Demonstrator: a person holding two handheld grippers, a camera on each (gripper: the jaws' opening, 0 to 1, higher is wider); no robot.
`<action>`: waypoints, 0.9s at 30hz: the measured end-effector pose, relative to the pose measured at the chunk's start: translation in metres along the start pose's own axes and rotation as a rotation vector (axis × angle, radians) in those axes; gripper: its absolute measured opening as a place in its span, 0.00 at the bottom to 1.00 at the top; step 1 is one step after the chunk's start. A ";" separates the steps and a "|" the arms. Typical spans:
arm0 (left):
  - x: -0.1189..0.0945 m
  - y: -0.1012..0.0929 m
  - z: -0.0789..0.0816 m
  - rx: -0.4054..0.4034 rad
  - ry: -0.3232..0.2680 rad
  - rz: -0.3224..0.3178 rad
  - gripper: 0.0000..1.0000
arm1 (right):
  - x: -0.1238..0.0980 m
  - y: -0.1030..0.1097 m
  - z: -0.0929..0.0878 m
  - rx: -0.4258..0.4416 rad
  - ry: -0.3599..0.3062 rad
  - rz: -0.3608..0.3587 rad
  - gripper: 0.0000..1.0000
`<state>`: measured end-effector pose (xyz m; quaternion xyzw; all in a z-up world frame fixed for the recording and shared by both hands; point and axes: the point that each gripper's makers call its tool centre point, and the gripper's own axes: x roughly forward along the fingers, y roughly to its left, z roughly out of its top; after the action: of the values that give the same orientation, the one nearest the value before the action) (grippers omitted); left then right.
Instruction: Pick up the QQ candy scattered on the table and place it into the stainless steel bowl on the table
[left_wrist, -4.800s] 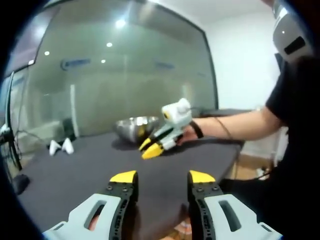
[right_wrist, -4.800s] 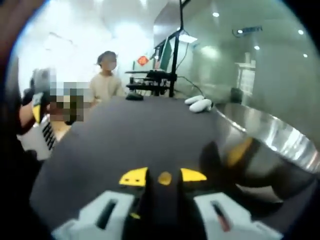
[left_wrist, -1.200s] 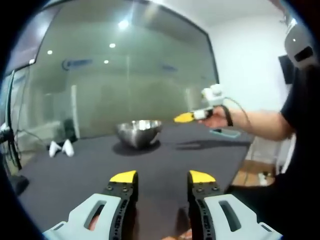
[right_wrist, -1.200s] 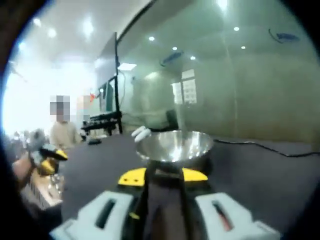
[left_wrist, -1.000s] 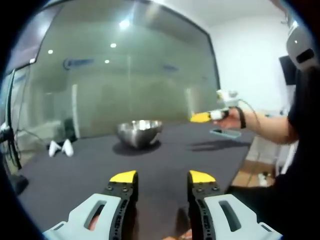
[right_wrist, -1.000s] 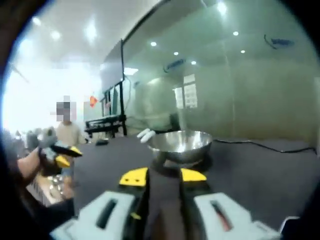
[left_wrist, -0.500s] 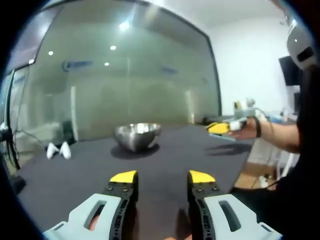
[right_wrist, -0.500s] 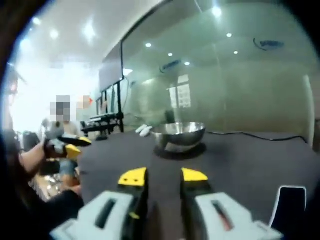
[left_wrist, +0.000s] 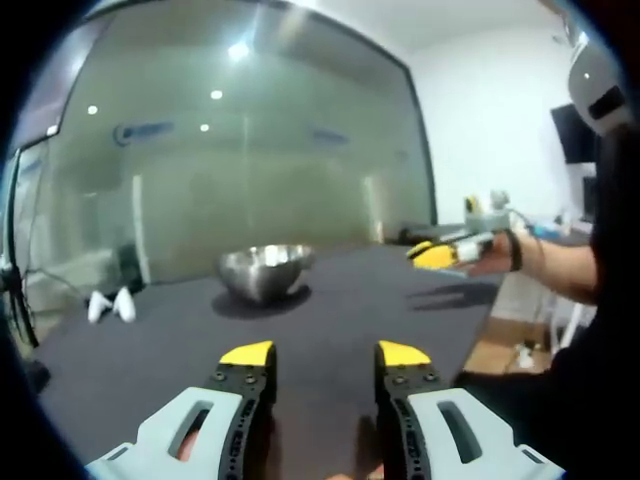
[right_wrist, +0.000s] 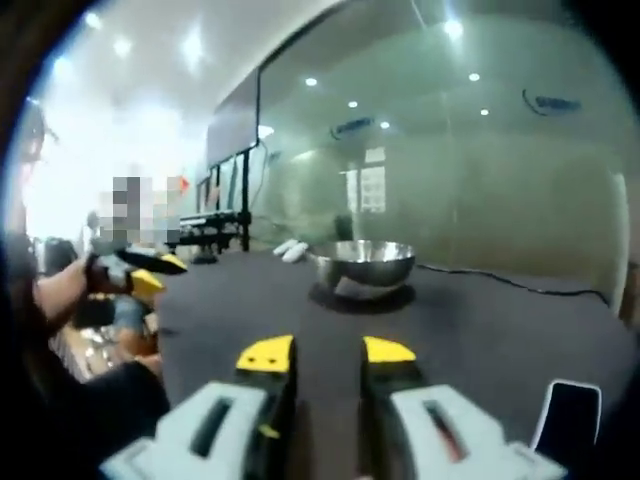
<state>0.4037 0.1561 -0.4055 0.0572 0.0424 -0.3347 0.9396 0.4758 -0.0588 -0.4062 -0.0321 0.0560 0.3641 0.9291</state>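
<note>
Candy: none could be made out on the tabletop (left_wrist: 330, 320) in either view; whether any lay out of sight or was too small to tell could not be settled.

Bowl (left_wrist: 266, 271): stainless, upright, on the dark tabletop. From the left claw (left_wrist: 324, 353) it lay ahead at about 11 o'clock, well apart. From the right claw (right_wrist: 327, 350) the bowl (right_wrist: 364, 263) lay almost dead ahead, near 12 to 1 o'clock, also well apart. Its inside was hidden by the low angle, so its contents could not be told. A dark shadow ringed its base.

Left claw: jaws parted by a clear gap, nothing between them, held low over the near tabletop.

Right claw: jaws parted by a narrower gap, nothing gripped. In the left gripper view the same claw (left_wrist: 435, 253) showed at 2 o'clock, in a hand, off the bowl's right side and above the tabletop edge. In the right gripper view the left claw (right_wrist: 140, 272) appeared at 9 o'clock.

Judgement: both claws stood roughly equally far from the bowl, one to either side; with no candy located, neither had a clear claim on the next pick.

Outward: two white objects (left_wrist: 108, 305) at 10 o'clock beyond the bowl; a glass wall (left_wrist: 240, 170) behind; a dark flat device (right_wrist: 566, 420) at the right claw's 4 o'clock.
</note>
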 end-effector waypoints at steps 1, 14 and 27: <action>0.001 0.000 0.000 0.000 0.000 0.000 0.40 | 0.000 0.000 0.000 0.008 -0.002 0.001 0.26; 0.005 0.001 0.001 -0.004 -0.006 -0.008 0.40 | 0.005 0.005 0.000 0.001 0.005 0.015 0.26; 0.001 0.004 0.000 0.004 0.006 0.010 0.40 | 0.013 0.005 0.002 -0.010 -0.003 0.018 0.25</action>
<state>0.4066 0.1587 -0.4055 0.0603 0.0445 -0.3299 0.9410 0.4819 -0.0465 -0.4064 -0.0358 0.0533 0.3730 0.9256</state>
